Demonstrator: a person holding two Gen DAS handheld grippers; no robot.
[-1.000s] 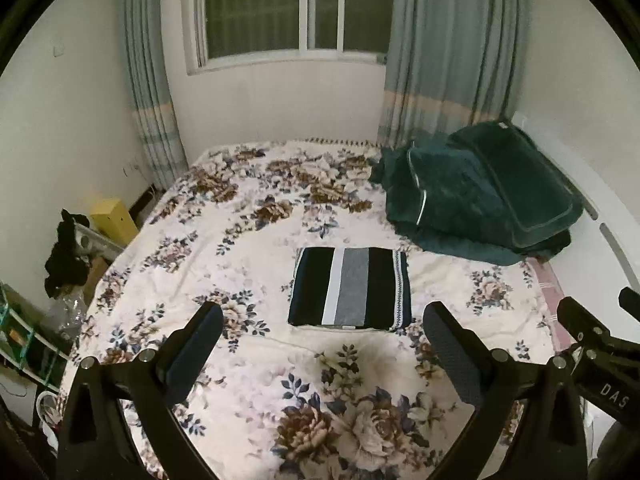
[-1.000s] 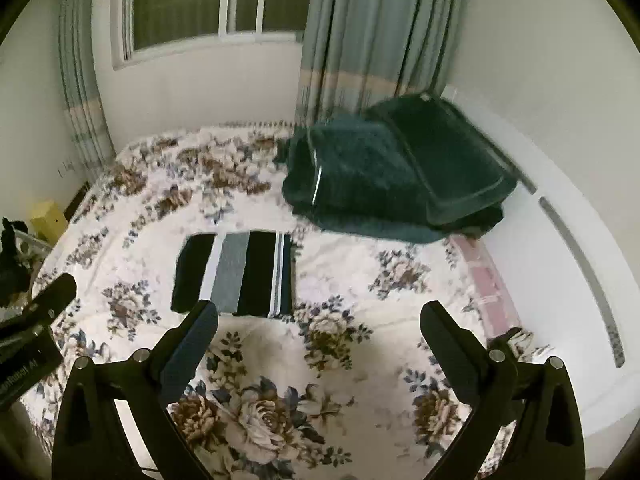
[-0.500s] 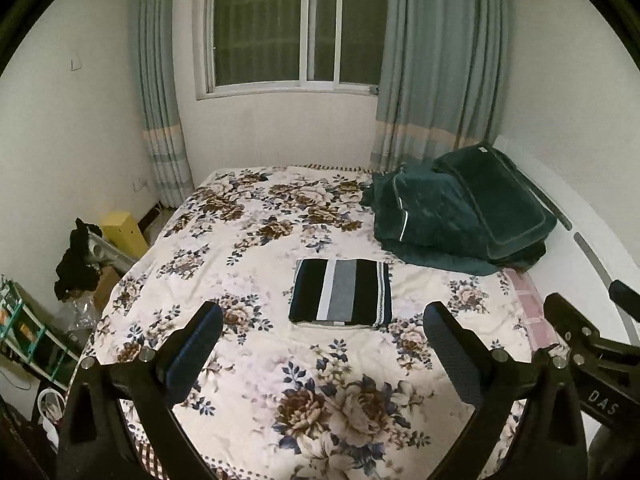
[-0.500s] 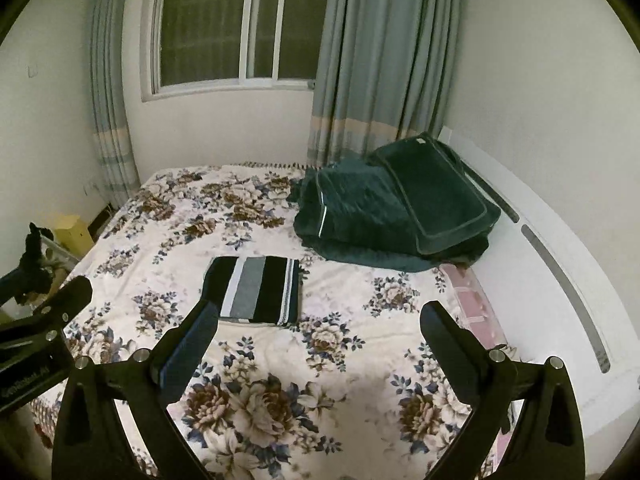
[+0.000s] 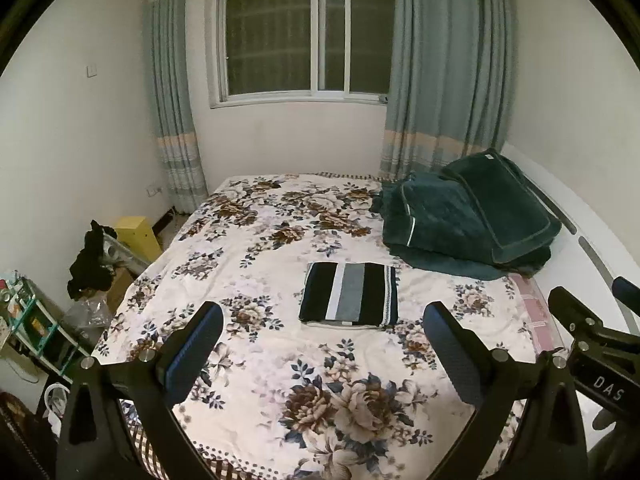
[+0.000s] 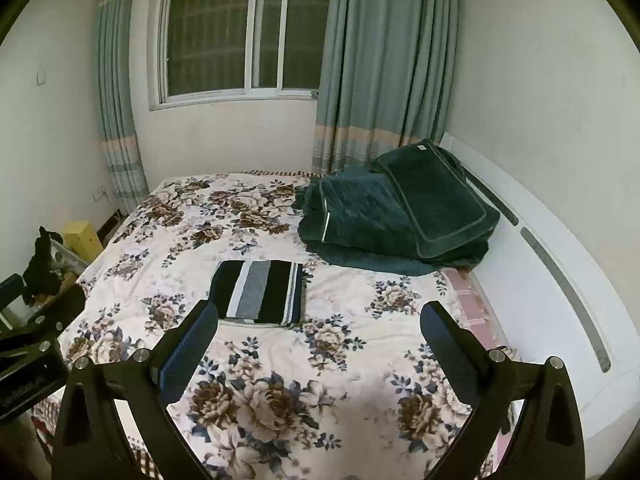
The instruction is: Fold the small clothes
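Observation:
A small folded garment with black, white and grey stripes (image 5: 350, 294) lies flat in the middle of the floral bed cover (image 5: 280, 240); it also shows in the right wrist view (image 6: 260, 294). My left gripper (image 5: 322, 344) is open and empty, held well back above the near end of the bed. My right gripper (image 6: 318, 340) is open and empty too, beside the left one. The right gripper's body (image 5: 592, 344) shows at the right edge of the left wrist view, and the left gripper's body (image 6: 32, 352) at the left edge of the right wrist view.
A folded dark green blanket (image 5: 464, 220) lies at the bed's far right by the white headboard (image 6: 552, 264). A window with blue-grey curtains (image 5: 444, 80) is behind. Left of the bed stand a yellow box (image 5: 134, 234), dark cloth and a small shelf (image 5: 28, 328).
Both grippers have pulled back and up from the bed; the garment now looks smaller and farther, and more of the window and walls shows. The garment has not moved.

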